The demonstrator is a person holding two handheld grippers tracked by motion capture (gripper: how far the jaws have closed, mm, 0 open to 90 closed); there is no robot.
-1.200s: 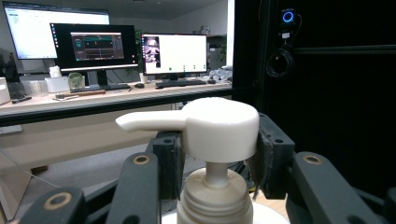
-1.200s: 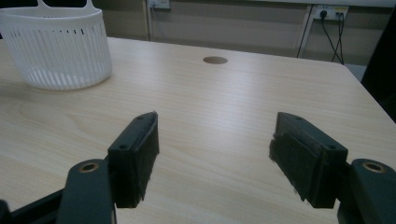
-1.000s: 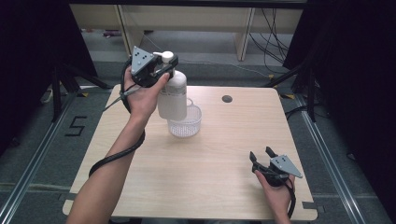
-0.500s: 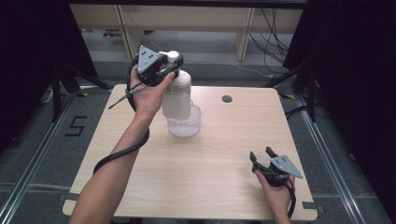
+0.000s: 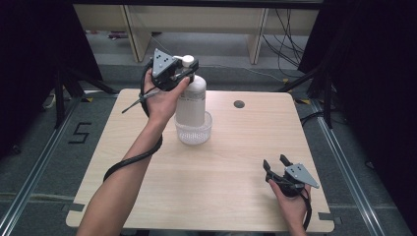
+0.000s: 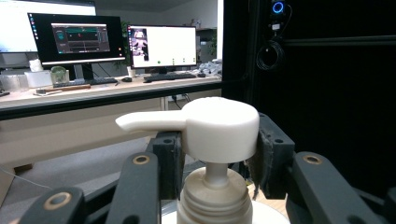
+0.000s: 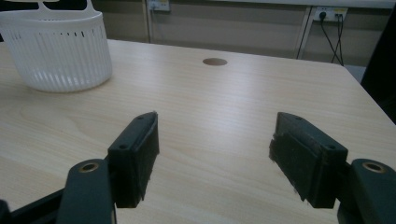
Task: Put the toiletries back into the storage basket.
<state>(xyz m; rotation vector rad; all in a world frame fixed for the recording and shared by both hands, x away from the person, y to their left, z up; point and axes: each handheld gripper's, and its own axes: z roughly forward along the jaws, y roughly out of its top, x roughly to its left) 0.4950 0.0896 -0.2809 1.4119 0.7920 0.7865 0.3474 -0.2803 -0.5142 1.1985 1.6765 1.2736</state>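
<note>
From the high view, the left gripper (image 5: 189, 66) holds a white pump bottle (image 5: 190, 101) by its top. The bottle stands upright with its bottom down inside a small white basket (image 5: 194, 133) on the tabletop (image 5: 221, 191). Holding it up at the pump keeps the bottle straight, so it can slide in or out of the basket. The right gripper (image 5: 276, 163) rests low near the front right corner, well apart from the bottle, out of the way.

In the left gripper view, the two black jaws squeeze the pump head (image 6: 219, 128) from both sides. The spout sticks out to the left. Desks with computer screens (image 6: 161, 45) stand far behind.

In the right gripper view, the jaws are wide apart with nothing between them. The white basket (image 7: 60, 51) sits far off.
</note>
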